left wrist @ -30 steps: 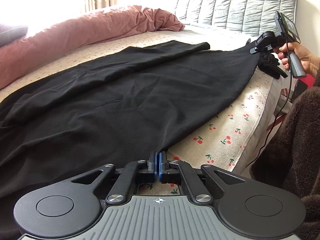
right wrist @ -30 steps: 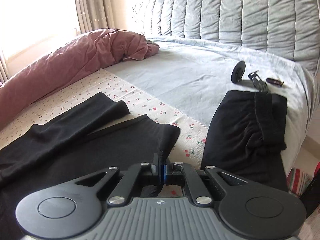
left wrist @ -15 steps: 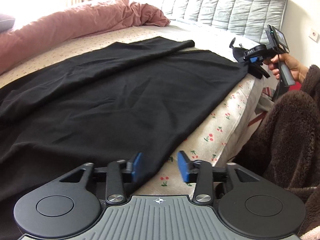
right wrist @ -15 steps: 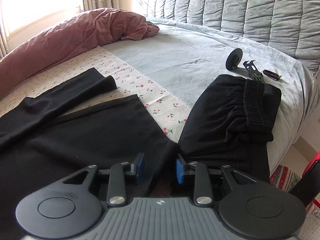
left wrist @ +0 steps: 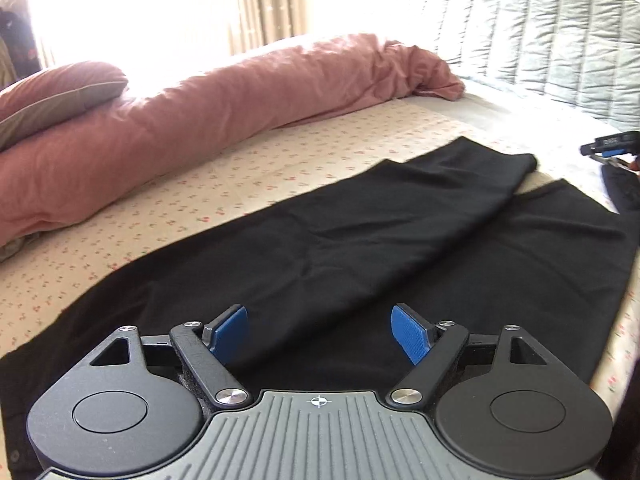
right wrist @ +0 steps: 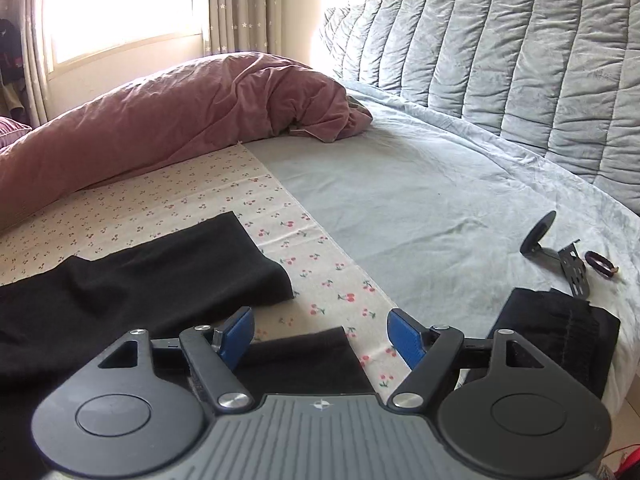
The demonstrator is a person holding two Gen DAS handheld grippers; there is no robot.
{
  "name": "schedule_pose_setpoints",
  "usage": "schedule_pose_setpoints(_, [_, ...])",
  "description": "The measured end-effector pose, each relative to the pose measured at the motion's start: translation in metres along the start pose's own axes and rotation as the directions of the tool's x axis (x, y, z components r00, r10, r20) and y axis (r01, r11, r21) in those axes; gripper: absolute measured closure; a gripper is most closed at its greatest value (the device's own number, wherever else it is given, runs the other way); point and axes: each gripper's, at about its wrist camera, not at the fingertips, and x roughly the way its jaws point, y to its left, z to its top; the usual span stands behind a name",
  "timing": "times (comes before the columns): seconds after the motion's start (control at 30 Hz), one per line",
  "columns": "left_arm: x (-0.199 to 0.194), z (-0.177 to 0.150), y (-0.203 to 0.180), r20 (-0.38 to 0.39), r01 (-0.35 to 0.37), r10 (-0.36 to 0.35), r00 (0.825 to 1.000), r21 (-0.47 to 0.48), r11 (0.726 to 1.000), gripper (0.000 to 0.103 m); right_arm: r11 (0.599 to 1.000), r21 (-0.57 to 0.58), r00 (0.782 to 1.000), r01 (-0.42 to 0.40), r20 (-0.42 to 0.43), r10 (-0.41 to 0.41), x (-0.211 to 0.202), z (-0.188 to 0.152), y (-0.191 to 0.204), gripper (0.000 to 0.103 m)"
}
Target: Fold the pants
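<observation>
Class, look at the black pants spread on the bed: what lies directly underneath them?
The black pants lie on a cream cherry-print sheet, which shows around the legs and between the cuffs. What the sheet looks like beneath the fabric is covered, so anything hidden there cannot be told.

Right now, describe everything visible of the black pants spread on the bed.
The black pants look like soft matte fabric, lightly wrinkled. They lie flat on the cherry-print sheet, legs apart with hems toward the grey headboard side. Nothing grips them: the left gripper and right gripper are open above them, their jaws having just opened.
</observation>
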Motion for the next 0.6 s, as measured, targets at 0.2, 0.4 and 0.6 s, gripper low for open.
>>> schedule_pose_setpoints(0.2, [0.091,0.035,0.073,-0.058,-0.169,0.170,0.984,0.027,0.985,0.022,0.992,0.055,0.994,-0.110,-0.021,0.111,0.074,0.037,0.029,0.028])
schedule_pose_setpoints(0.4, [0.162,0.040,0.135,-0.096,-0.124,0.123,0.988,-0.008,0.992,0.026,0.989,0.065,0.989,-0.132,-0.055,0.135,0.150,0.054,0.069,0.032])
schedule_pose_setpoints(0.6, [0.196,0.035,0.169,-0.115,-0.072,0.062,0.991,-0.086,0.994,0.032,0.992,0.089,0.988,-0.087,-0.119,0.098,0.210,0.057,0.090,0.040])
